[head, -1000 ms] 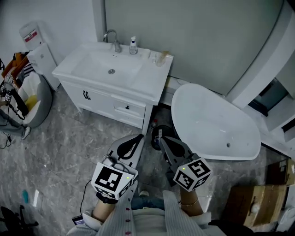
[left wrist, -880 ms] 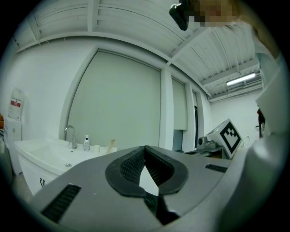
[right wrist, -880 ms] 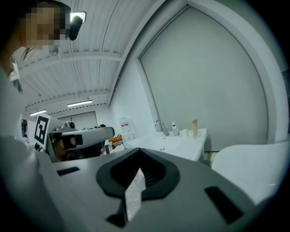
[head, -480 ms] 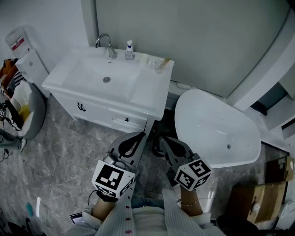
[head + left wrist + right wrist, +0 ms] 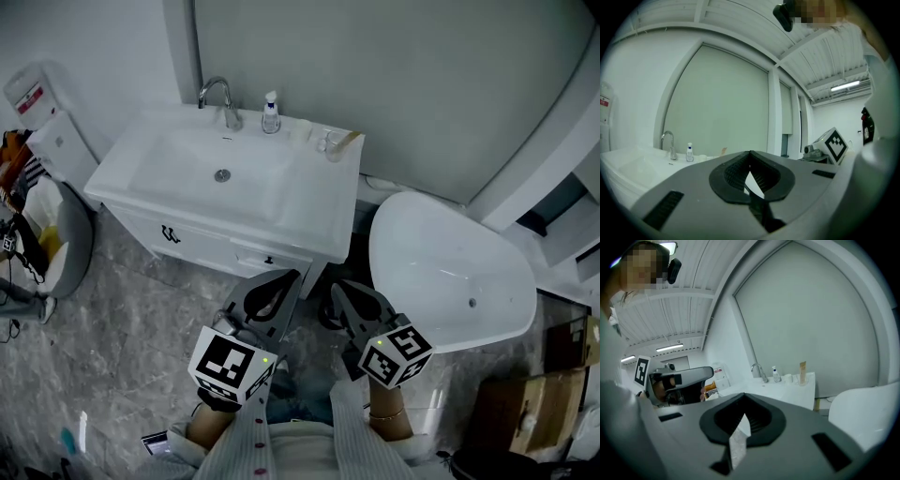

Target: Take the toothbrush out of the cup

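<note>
Resting in the clear cup (image 5: 332, 144), the toothbrush (image 5: 349, 138) is seen with its pale handle tipped toward 2 o'clock. The cup is placed at the 1 o'clock corner of the white vanity top (image 5: 314, 192), close to the wall. At 9 o'clock from it a small white cup (image 5: 300, 131) is set, then a soap bottle (image 5: 271, 114), then the faucet (image 5: 217, 94) at the 12 o'clock edge of the basin (image 5: 202, 173). A white bathtub (image 5: 450, 272) is found at 3 o'clock of the vanity.

Both grippers are held side by side low in the head view, at about 6 o'clock of the vanity's right end and well apart from the cup, which lies roughly at 12 o'clock from them. The left gripper (image 5: 289, 277) is pointed toward 1 o'clock and the right gripper (image 5: 336, 287) toward 11 o'clock, so the two tips are brought near each other but kept apart.

In the left gripper view the left gripper (image 5: 750, 151) is shown with its jaws pressed together at the tips and nothing caught between them. In the right gripper view the right gripper (image 5: 744, 393) is likewise shown fully closed and empty, with the toothbrush seen far off at 1 o'clock above its tips.
</note>
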### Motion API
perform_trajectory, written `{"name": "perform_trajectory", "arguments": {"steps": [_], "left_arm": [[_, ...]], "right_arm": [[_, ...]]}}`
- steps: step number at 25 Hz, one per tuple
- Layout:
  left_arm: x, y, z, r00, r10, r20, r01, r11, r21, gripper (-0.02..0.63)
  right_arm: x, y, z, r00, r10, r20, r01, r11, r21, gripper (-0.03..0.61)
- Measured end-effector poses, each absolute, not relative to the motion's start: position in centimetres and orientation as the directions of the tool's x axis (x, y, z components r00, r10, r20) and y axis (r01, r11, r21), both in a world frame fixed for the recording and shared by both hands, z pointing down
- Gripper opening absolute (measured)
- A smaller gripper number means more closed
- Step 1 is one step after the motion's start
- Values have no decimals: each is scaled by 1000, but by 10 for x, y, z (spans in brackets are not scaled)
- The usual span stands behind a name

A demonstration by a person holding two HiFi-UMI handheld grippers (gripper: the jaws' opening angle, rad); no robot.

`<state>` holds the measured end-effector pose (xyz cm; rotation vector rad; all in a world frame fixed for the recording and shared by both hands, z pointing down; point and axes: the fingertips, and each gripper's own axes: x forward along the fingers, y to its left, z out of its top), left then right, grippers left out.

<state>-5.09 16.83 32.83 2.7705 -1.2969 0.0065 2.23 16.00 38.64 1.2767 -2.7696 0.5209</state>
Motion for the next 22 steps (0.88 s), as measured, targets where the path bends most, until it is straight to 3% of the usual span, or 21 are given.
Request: {"name": "perform_trajectory", "arguments": {"steps": [22], "left_arm": [[-67, 70, 348, 627, -776, 72, -778, -618, 115, 17]], "right_arm": [[9, 65, 412, -668, -702, 246, -740, 594, -314, 11]]}}
